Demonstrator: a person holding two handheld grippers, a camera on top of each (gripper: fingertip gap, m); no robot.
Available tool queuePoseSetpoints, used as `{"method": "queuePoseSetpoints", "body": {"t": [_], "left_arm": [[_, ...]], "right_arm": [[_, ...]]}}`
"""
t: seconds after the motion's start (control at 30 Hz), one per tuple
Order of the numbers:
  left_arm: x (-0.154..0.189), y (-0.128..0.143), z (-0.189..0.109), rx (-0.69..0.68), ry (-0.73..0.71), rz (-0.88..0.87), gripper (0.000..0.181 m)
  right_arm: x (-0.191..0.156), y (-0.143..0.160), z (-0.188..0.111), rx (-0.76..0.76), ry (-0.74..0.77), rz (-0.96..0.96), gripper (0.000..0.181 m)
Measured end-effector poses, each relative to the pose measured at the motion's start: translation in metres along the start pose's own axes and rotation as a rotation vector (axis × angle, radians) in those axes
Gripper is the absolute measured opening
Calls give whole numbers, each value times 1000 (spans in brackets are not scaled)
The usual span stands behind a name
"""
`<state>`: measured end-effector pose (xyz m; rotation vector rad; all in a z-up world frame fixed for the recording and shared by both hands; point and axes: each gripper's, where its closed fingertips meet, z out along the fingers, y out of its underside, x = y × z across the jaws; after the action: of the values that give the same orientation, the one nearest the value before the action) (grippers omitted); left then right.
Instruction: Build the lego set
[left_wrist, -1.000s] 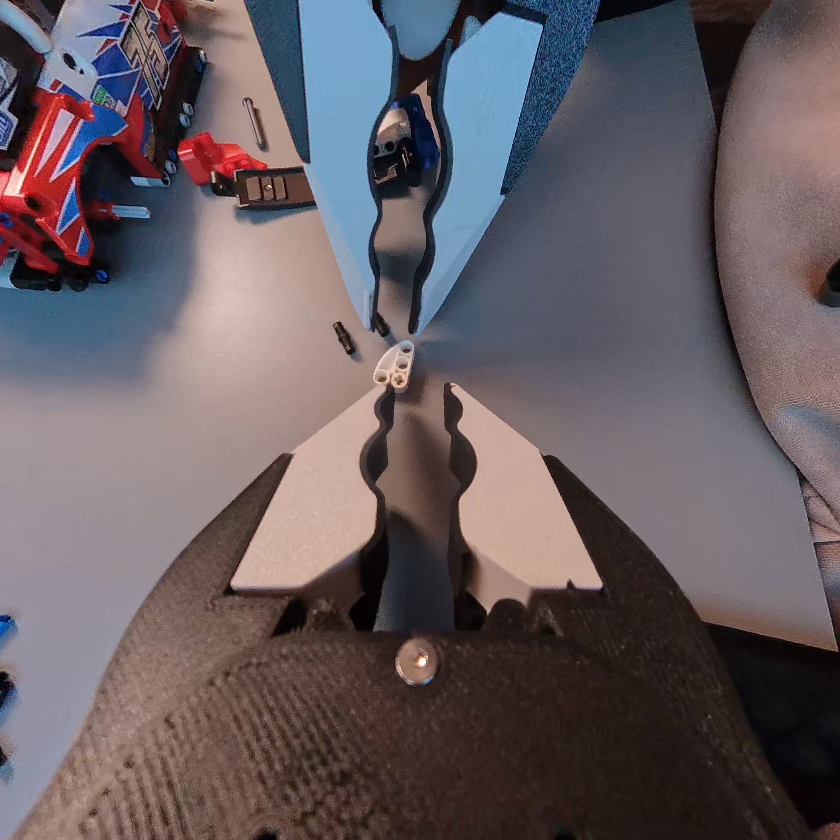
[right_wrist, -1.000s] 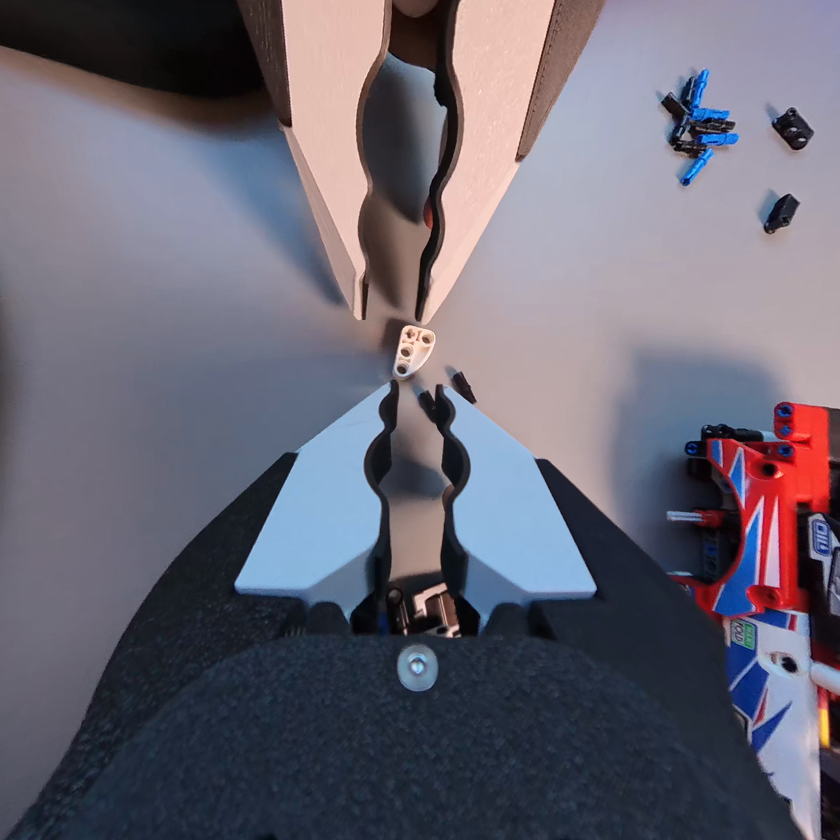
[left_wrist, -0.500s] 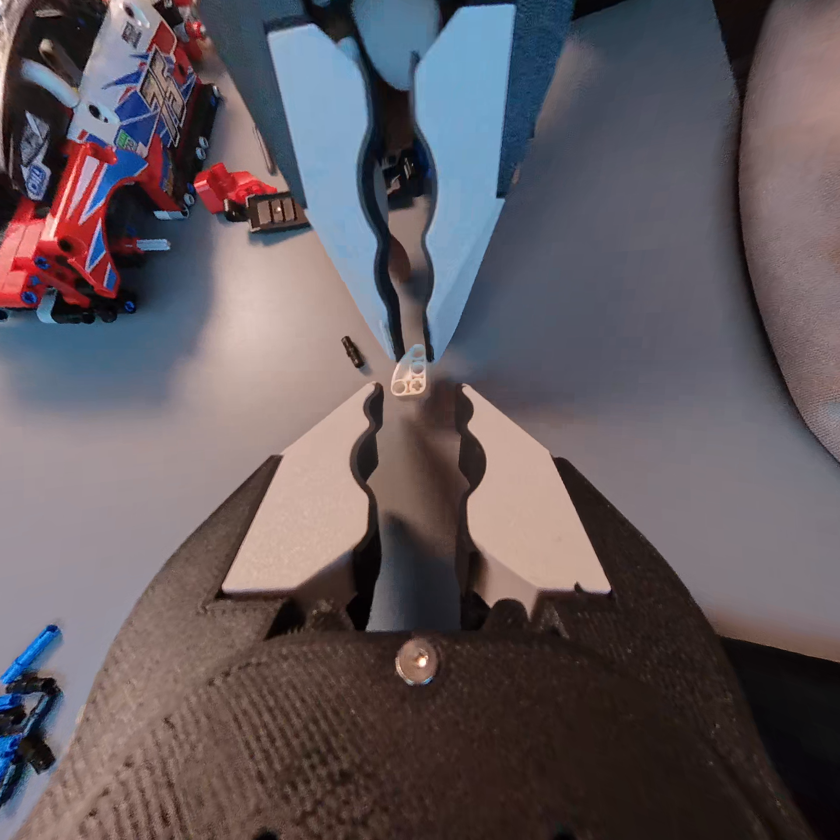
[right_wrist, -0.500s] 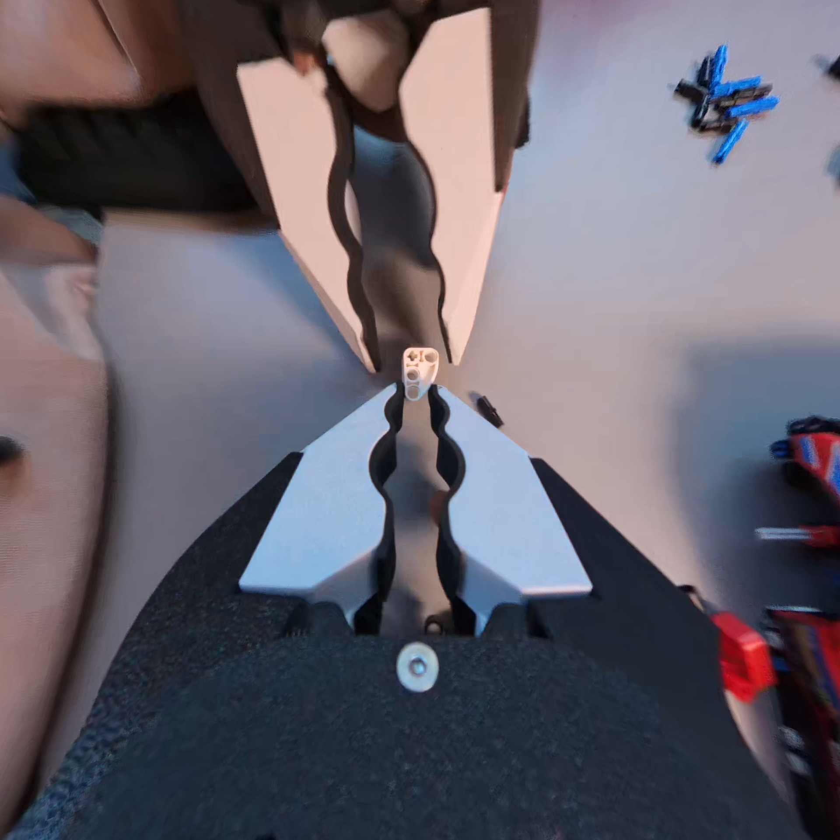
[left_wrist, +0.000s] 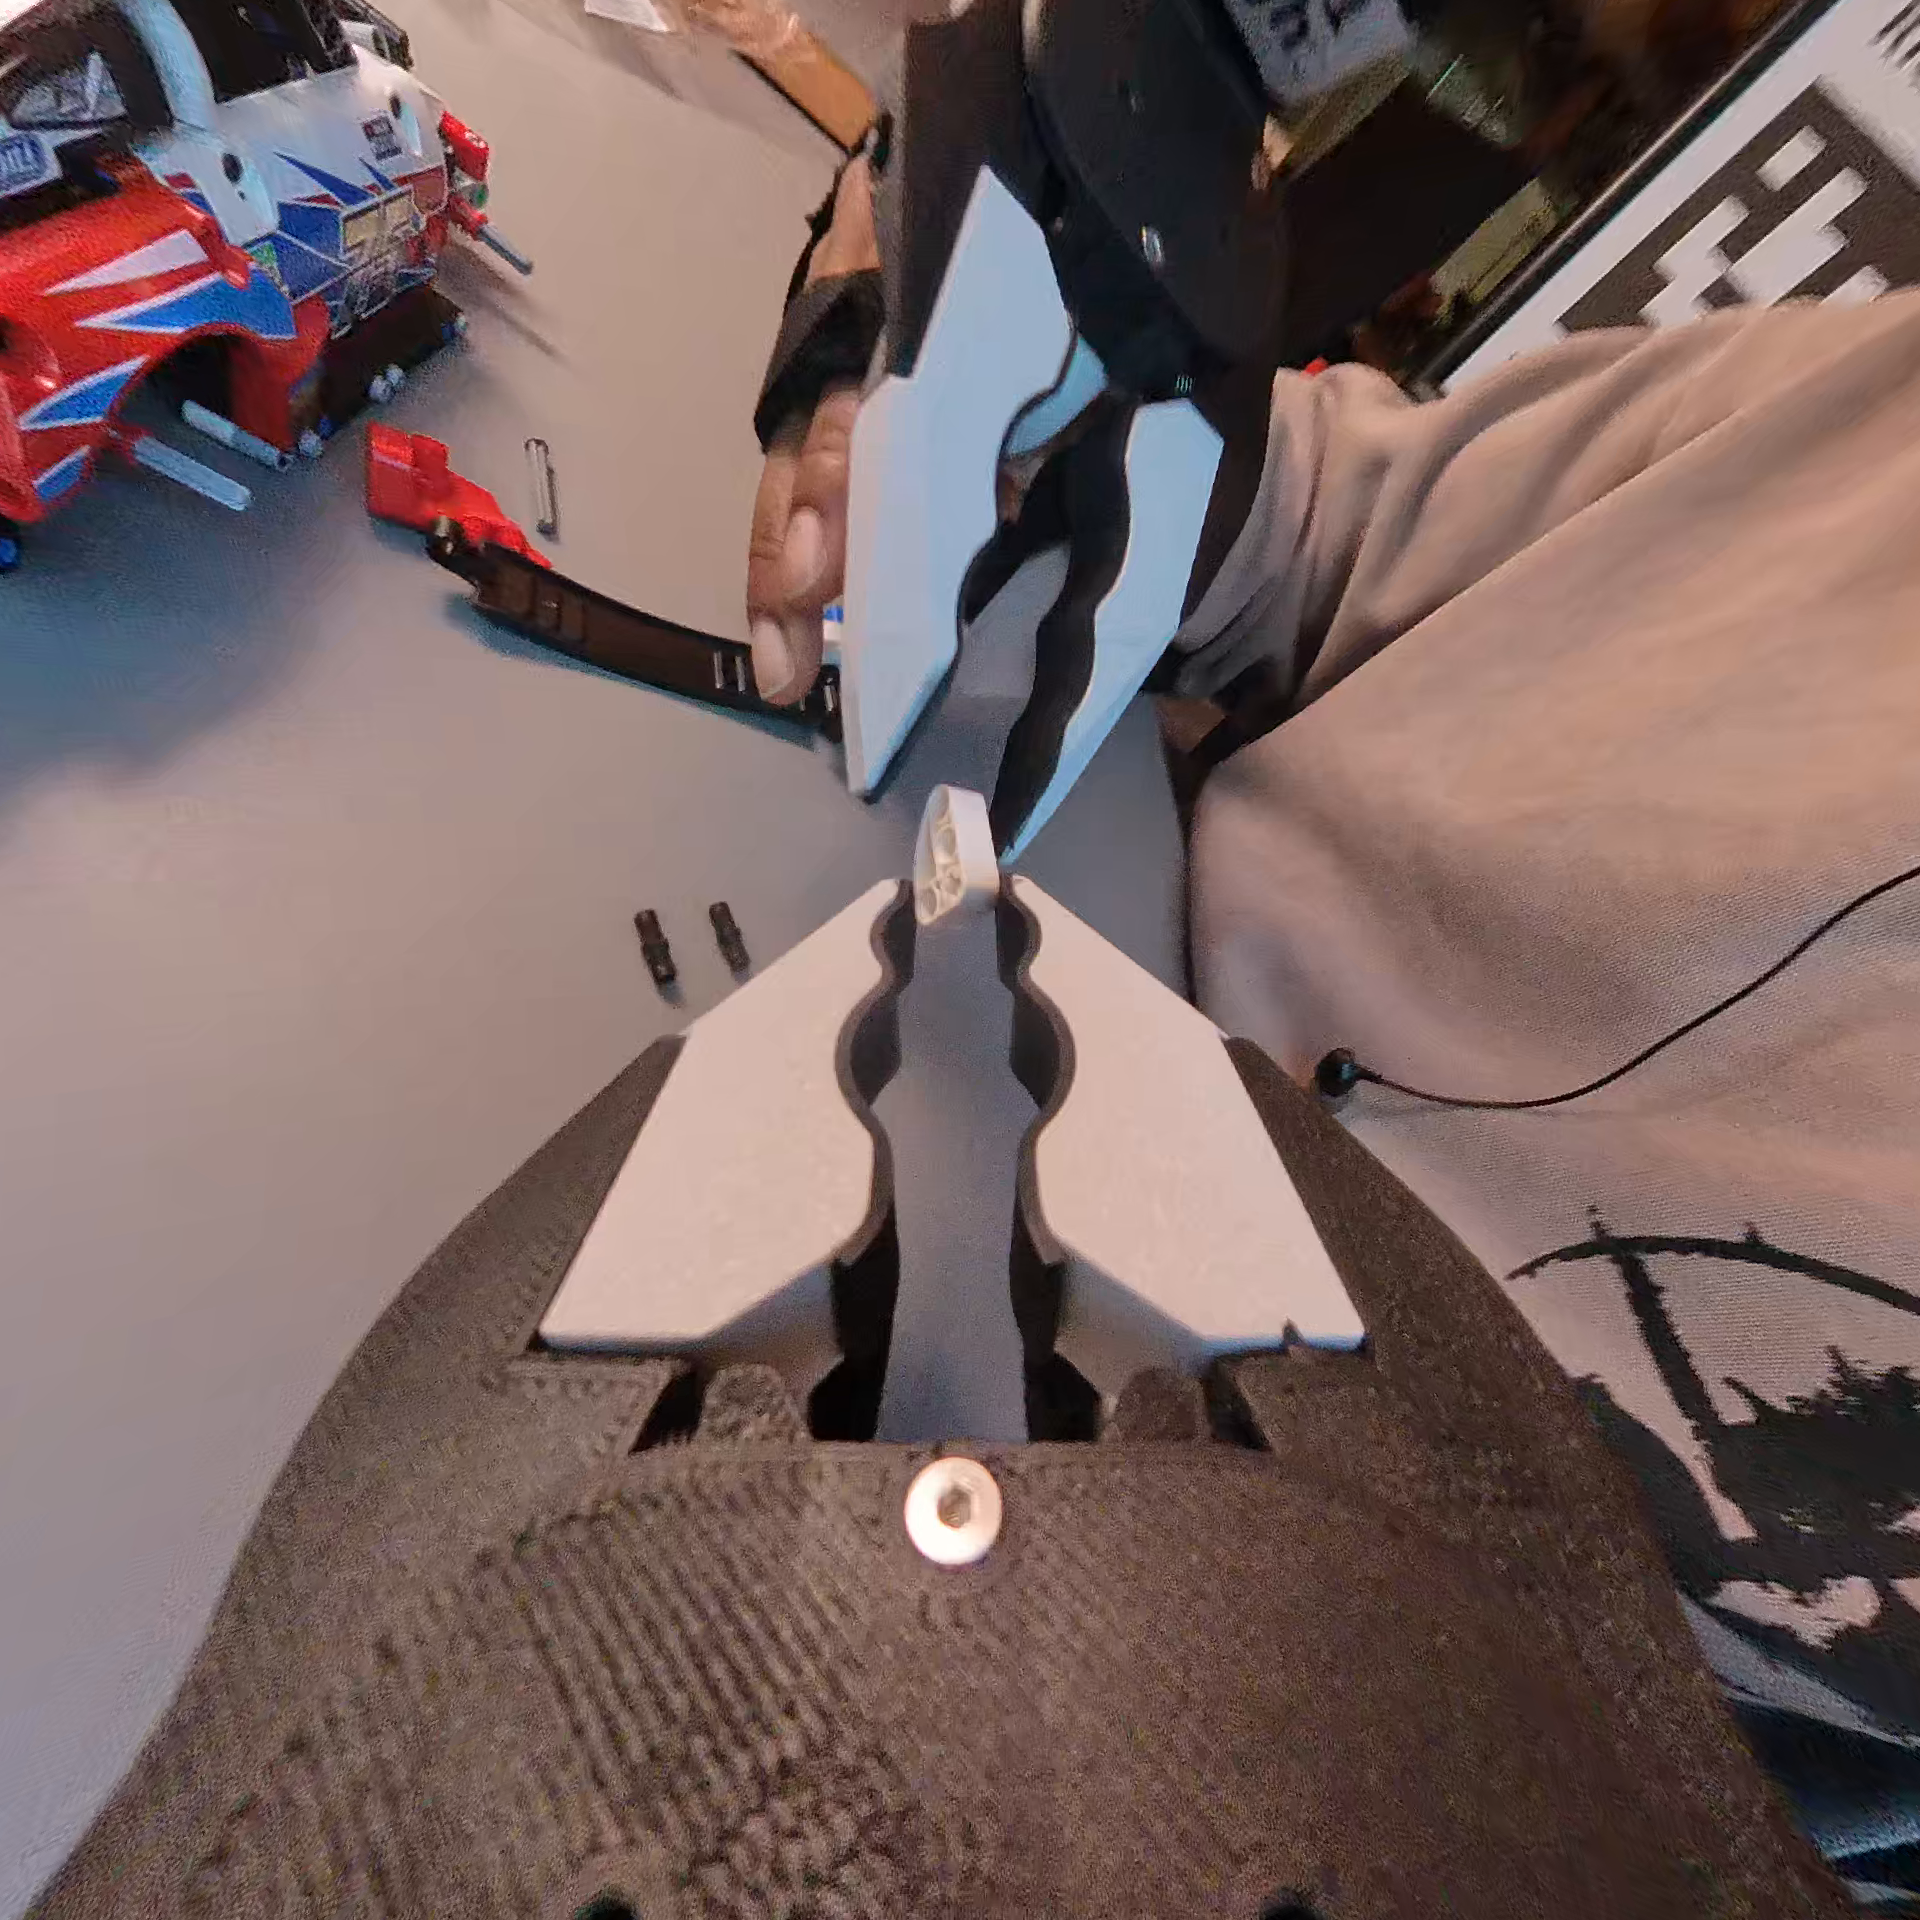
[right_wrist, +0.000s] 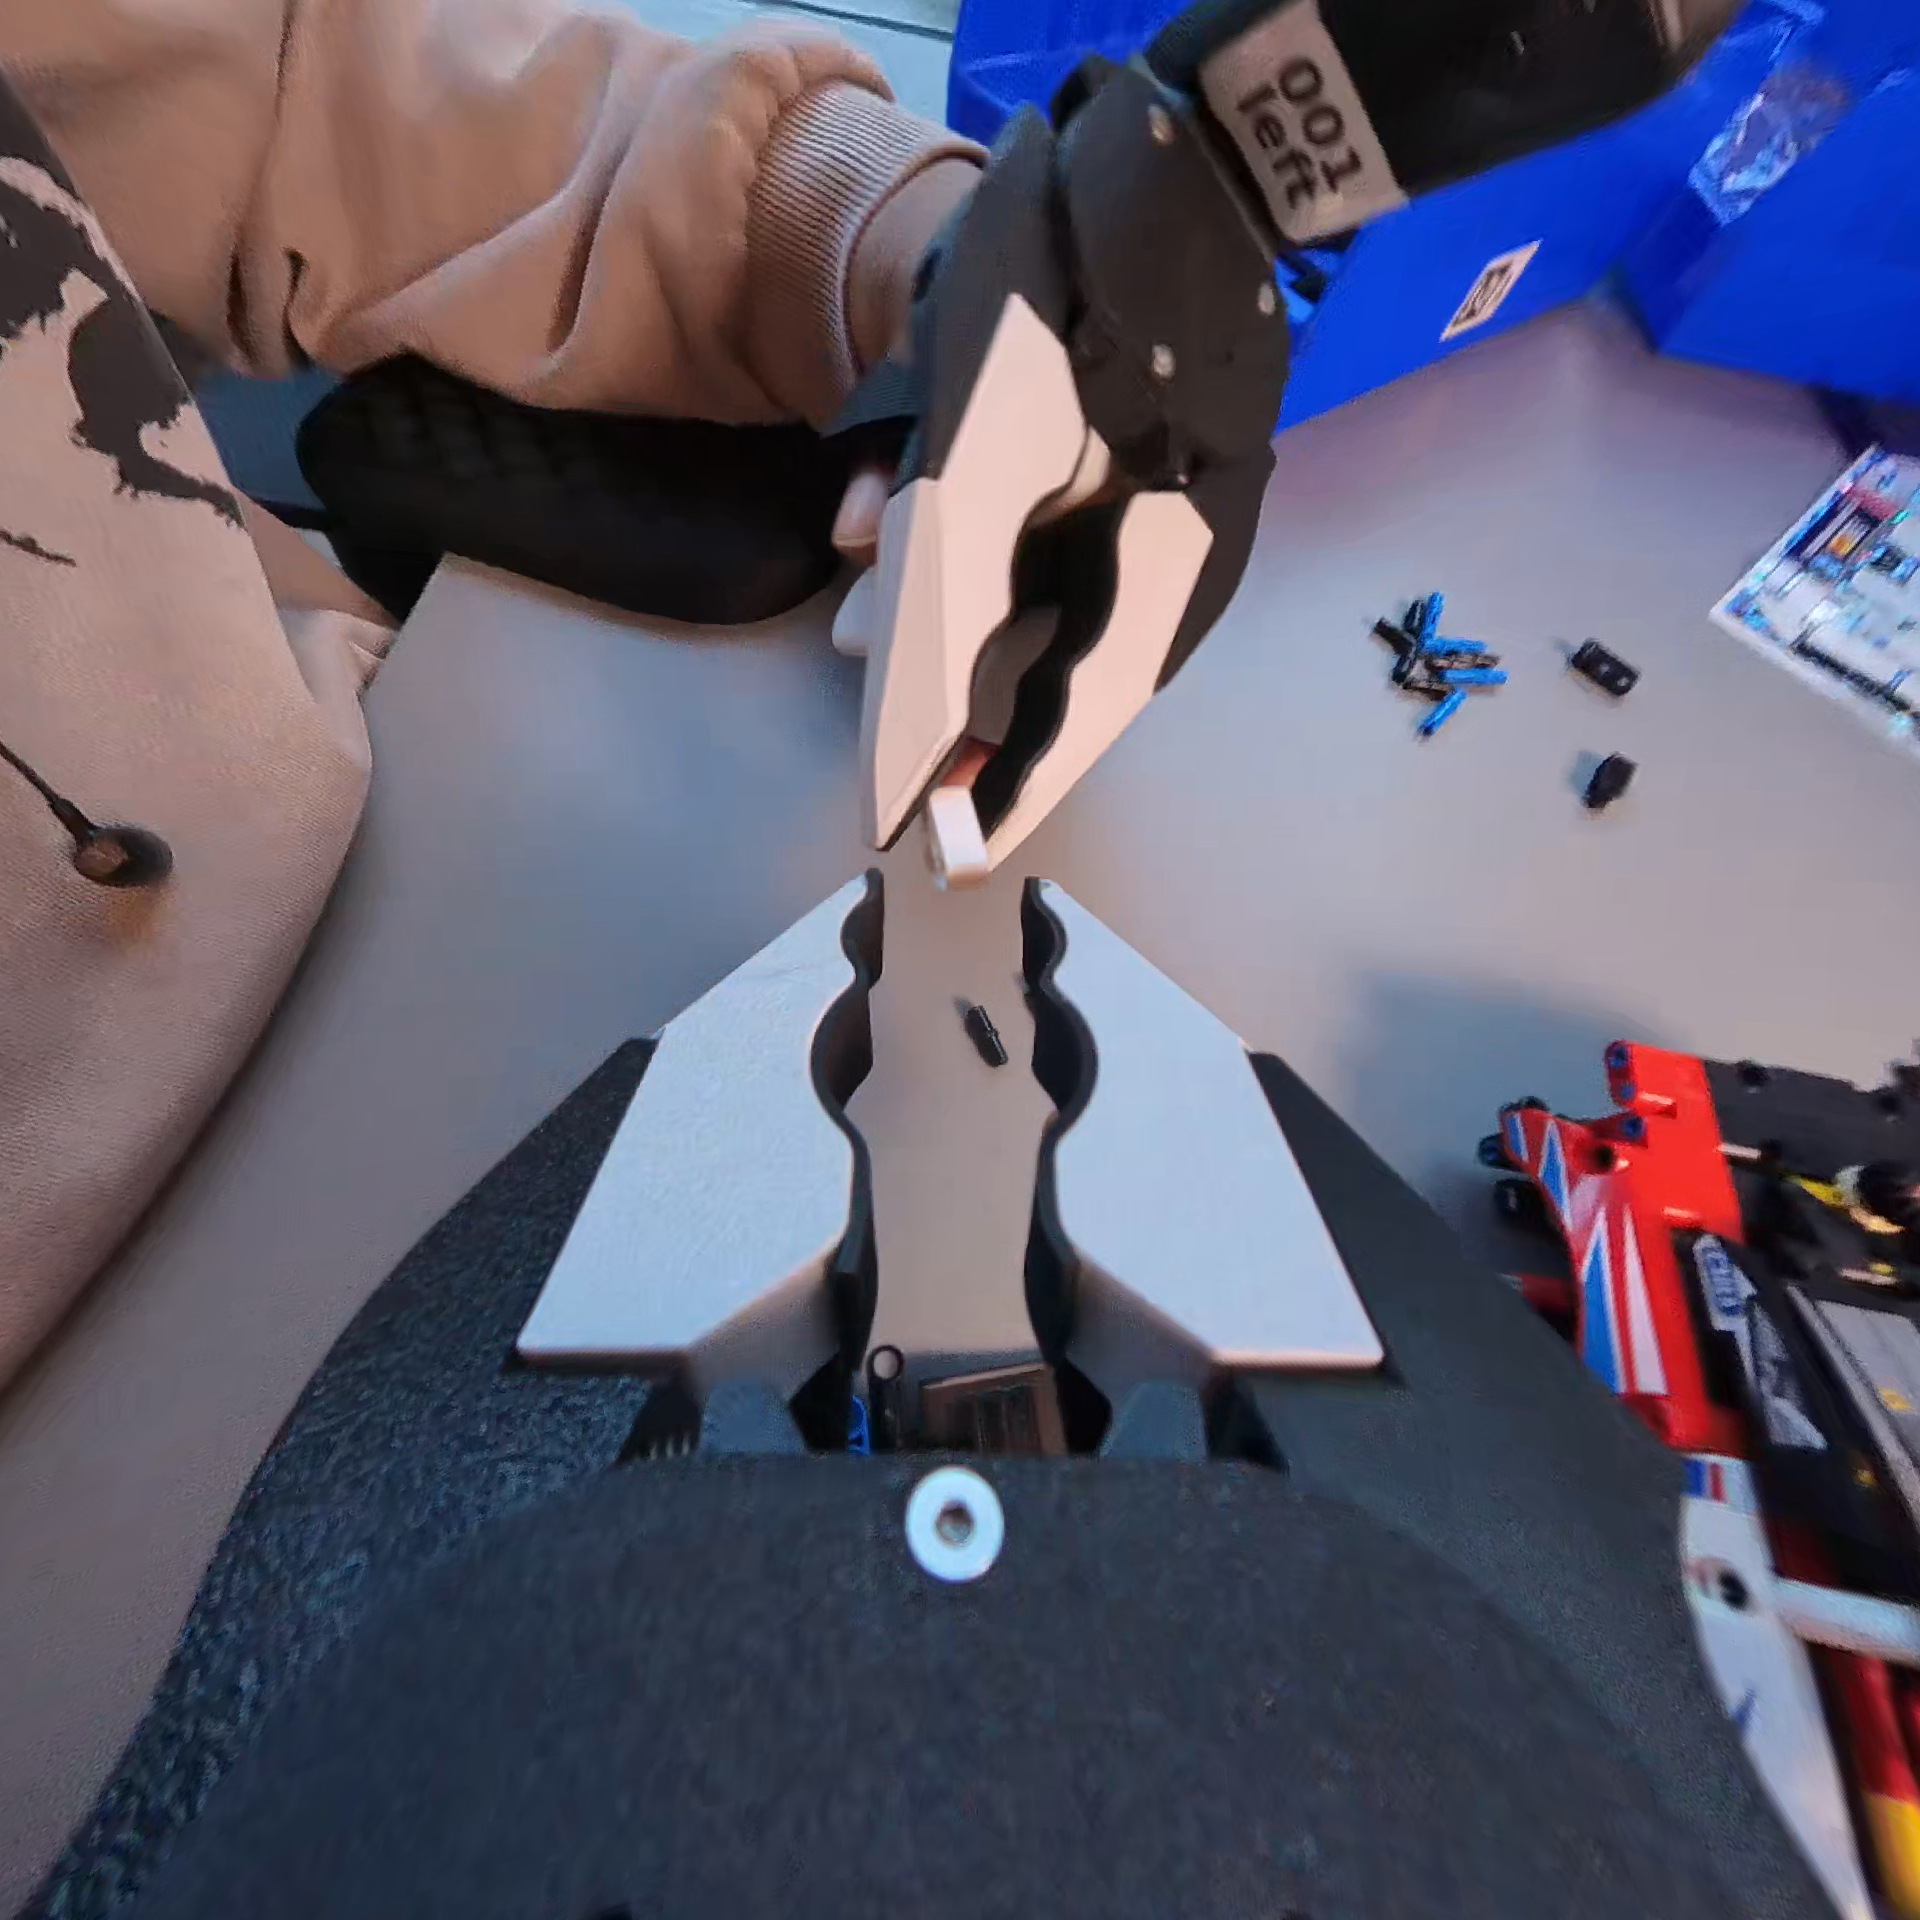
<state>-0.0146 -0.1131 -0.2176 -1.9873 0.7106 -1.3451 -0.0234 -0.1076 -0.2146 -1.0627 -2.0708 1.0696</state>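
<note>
At far left of the left wrist view sits the partly built red, white and blue lego car (left_wrist: 197, 270), with a loose red-and-black subassembly (left_wrist: 488, 551) lying near it on the grey table (left_wrist: 312, 1039). Two black pins (left_wrist: 691, 940) lie just left of the left gripper (left_wrist: 956, 888), whose jaws pinch the small white triangular piece (left_wrist: 951, 852) by its lower end, lifted off the table. Directly opposite, the right gripper (left_wrist: 935, 816) has its jaws parted and empty, its tips just beside the piece. A sleeve (left_wrist: 1558, 675) fills the right edge.

Risk assessment: the grip covers only a narrow end of a smooth piece. A nudge from the right gripper's tips could twist it loose; it could drop off the near table edge.
</note>
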Motion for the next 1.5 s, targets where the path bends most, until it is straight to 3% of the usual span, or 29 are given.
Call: {"method": "queuePoseSetpoints", "body": {"t": [0.13, 0.23, 0.3, 0.4, 0.47, 0.7, 0.8, 0.93, 1.07, 1.5], "left_arm": [[7, -1, 1, 21, 91, -85, 13], [5, -3, 1, 32, 72, -76, 13], [-7, 1, -1, 3, -51, 42, 18], [-26, 6, -5, -84, -283, 365, 35], [-25, 11, -2, -130, -336, 522, 42], [-20, 2, 3, -139, -440, 735, 15], [-24, 8, 1, -187, -442, 675, 15], [-26, 35, 2, -318, -371, 559, 15], [-29, 48, 5, -384, -355, 502, 15], [-36, 52, 1, -414, -390, 510, 23]], "right_arm": [[-3, -5, -1, 24, 34, -74, 8], [-4, -5, -4, 39, -43, 96, 5], [-5, 10, -3, -38, -123, 307, 5], [-3, 17, 1, -15, -226, 667, 5], [-5, 22, 4, -19, -261, 758, 5], [1, 11, 5, 68, -300, 907, 5], [4, 19, 7, 20, -234, 799, 6], [9, 48, 2, -196, -46, 410, 10], [6, 58, 7, -310, 22, 139, 10], [8, 58, 19, -445, -35, -3, 12]]}}
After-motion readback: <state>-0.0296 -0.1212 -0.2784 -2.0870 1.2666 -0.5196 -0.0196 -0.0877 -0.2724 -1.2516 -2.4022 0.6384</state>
